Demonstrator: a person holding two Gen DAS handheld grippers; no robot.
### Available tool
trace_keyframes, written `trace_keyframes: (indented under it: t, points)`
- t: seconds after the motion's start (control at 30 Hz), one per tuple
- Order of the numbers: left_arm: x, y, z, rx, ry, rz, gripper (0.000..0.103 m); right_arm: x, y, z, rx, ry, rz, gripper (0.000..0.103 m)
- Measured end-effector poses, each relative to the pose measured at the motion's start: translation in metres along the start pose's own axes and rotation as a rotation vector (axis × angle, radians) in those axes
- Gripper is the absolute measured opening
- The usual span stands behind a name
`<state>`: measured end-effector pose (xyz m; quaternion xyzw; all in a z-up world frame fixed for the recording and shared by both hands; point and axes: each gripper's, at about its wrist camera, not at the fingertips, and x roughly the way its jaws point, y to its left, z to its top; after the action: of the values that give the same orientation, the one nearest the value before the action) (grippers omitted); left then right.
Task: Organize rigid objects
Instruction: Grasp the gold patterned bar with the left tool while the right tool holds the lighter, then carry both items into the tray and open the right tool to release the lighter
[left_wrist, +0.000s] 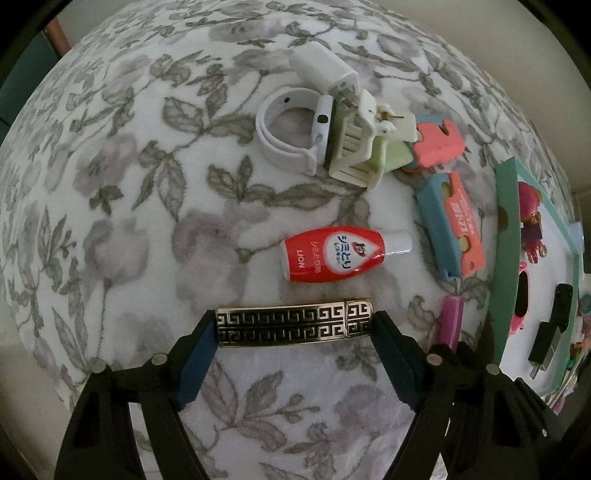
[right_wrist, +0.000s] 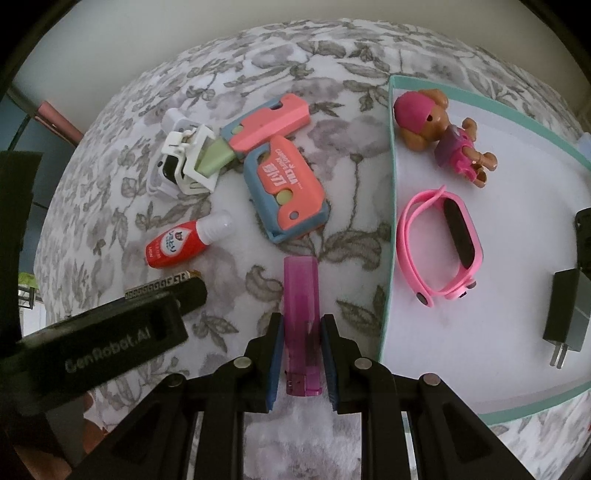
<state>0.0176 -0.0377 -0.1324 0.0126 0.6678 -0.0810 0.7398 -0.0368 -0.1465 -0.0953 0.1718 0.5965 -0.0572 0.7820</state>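
A: What is the left gripper doing?

B: It points straight down with its jaws spread wide around a gold-and-black hair clip patterned in a Greek-key fret. The blue pads sit at the clip's two ends, at nine and three o'clock. Whether they press on it is hard to say, so this reads as the closing step of a pick.

A: And the right gripper?

B: Its jaws are pinched on a translucent purple lighter, which runs lengthwise toward twelve o'clock. The metal head lies at six o'clock, nearest the camera.

A: Where would these things go?

B: Probably the teal-rimmed tray at three o'clock of the right gripper. It already holds a toy puppy, a pink wristband and a black charger plug.

A: What remains on the floral blanket?

B: Beyond the clip at twelve o'clock lies a red bottle with a white cap. Farther off sits a pile: a white wristband, a white charger, a cream claw clip and a pink-and-blue toy gun.

A: What does the next move call for?

B: Likely a firm squeeze on the clip's ends, since it is thin, flat and glossy and could slip. The lighter then needs a lift toward three o'clock, over the tray's rim.
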Motion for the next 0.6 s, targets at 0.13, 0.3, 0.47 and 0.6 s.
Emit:
trace_keyframes:
  t: [0.13,0.3,0.47,0.6]
  points:
    - [0.0018,-0.0003,-0.0003,-0.009,-0.002,-0.010,0.083,0.0003,0.0003,0.0001,-0.003,-0.002,-0.003,0.022]
    - [-0.0008,0.0020,0.0027,-0.005,-0.001,-0.007,0.083,0.0009,0.0005,0.0016,-0.001,-0.002,-0.003,0.022]
    - [-0.0024,0.0031,0.0068,-0.009,-0.001,-0.007,0.083,0.0016,0.0025,0.0022,-0.009,-0.004,-0.014,0.021]
    - [-0.0026,0.0054,0.0081,-0.012,-0.003,-0.010,0.083,0.0024,0.0049,0.0032,-0.015,-0.004,-0.018,0.021]
